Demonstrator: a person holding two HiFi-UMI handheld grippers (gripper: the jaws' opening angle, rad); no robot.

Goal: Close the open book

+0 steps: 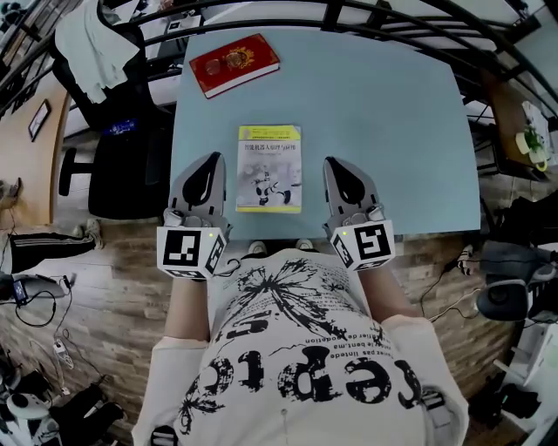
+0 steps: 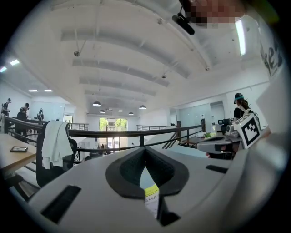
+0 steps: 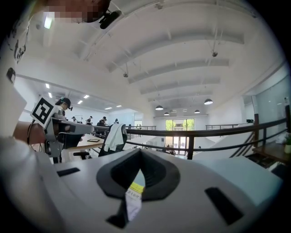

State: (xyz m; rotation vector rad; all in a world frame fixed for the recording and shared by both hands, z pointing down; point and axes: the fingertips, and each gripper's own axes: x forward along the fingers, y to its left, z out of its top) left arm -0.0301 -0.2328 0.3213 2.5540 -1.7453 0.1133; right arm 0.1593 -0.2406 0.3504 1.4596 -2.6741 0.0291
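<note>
The book (image 1: 269, 168) with a yellow and white cover lies closed and flat near the front edge of the light blue table (image 1: 392, 122). My left gripper (image 1: 209, 160) hangs just left of it and my right gripper (image 1: 335, 164) just right of it. Both are raised above the table edge and point level toward the far side. Each has its jaws shut with nothing between them. In the left gripper view a strip of the book (image 2: 151, 196) shows through the gap under the closed tips (image 2: 145, 149). The right gripper view shows the book (image 3: 134, 195) the same way.
A red book (image 1: 234, 64) lies closed at the table's far left corner. A black chair draped with a white cloth (image 1: 96, 39) stands beyond the left edge. A dark metal railing (image 1: 366, 22) runs behind the table. Bags and cables lie on the wooden floor.
</note>
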